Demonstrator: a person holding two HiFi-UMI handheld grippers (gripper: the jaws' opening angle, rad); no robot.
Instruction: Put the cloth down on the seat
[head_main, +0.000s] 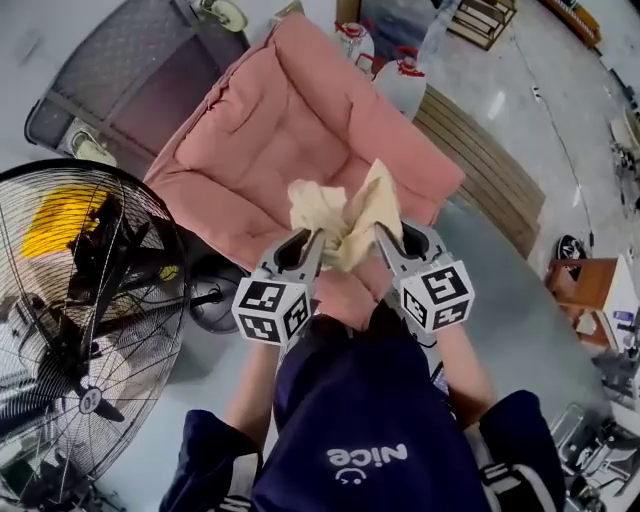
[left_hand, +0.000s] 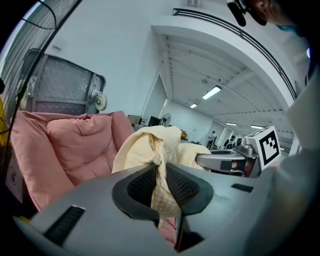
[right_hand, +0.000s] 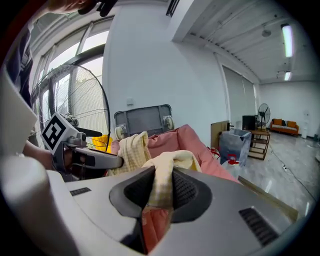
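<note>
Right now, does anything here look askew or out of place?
Only the grey platform cart behind the pink seat: it stands upended, its visible casters off the floor. The cloth is bunched up between the left gripper and right gripper, both shut on it, which fits the task.

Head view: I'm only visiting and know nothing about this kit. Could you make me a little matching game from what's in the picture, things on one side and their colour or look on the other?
Things:
1. cloth
2. seat
3. fan
4. left tool

Colour or look:
A. pink and padded
B. black wire cage
C. pale yellow, bunched up
D. grey, carrying a black-and-white marker cube

Pairs: 1-C, 2-A, 3-B, 4-D
</note>
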